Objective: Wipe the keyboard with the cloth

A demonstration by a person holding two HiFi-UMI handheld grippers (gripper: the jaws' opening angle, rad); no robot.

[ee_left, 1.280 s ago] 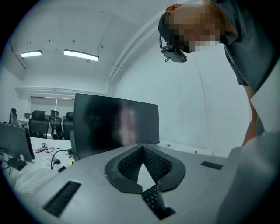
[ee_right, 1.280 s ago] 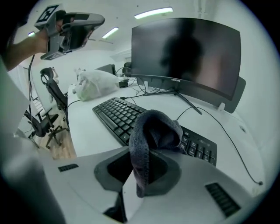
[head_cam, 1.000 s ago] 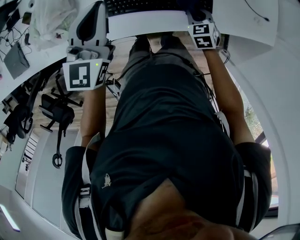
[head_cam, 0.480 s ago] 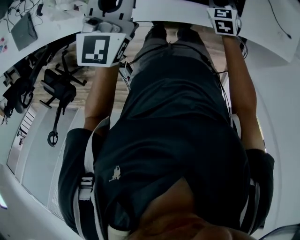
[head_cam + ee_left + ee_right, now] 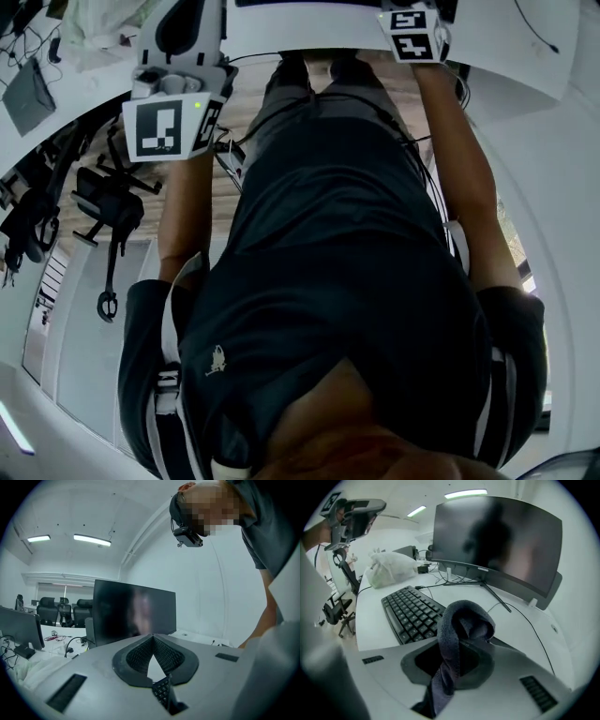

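The right gripper (image 5: pixel 455 663) has its jaws closed on the cloth (image 5: pixel 464 625). The cloth is dark grey and twisted; it goes down between the jaws and stands up above them in a folded bunch. The left gripper (image 5: pixel 152 641) has its ribbed pads brought together at the tips, with nothing between them.

The right gripper view shows the black keyboard (image 5: pixel 412 613) lying on the white desk (image 5: pixel 520 620), just beyond the jaws and a little to their left. The cloth covers the keyboard's right end in this view, and whether the two touch cannot be told. The left gripper view shows only a few keys through the small gap below its pads. It looks upward at the dark monitor (image 5: pixel 133 616), the ceiling lights and the person's head camera (image 5: pixel 187 536).

The head view shows neither the jaws nor the cloth. It shows only the two marker cubes, the person's dark shirt (image 5: pixel 347 281) and the curved front edge of the desk.

The left end of the keyboard is near the desk's edge, and an office chair (image 5: pixel 333 611) stands below it. A white plastic bag (image 5: pixel 391 569) sits behind the keyboard. Right of the keyboard the desk is bare except for a thin cable (image 5: pixel 534 630), up to the monitor's stand.
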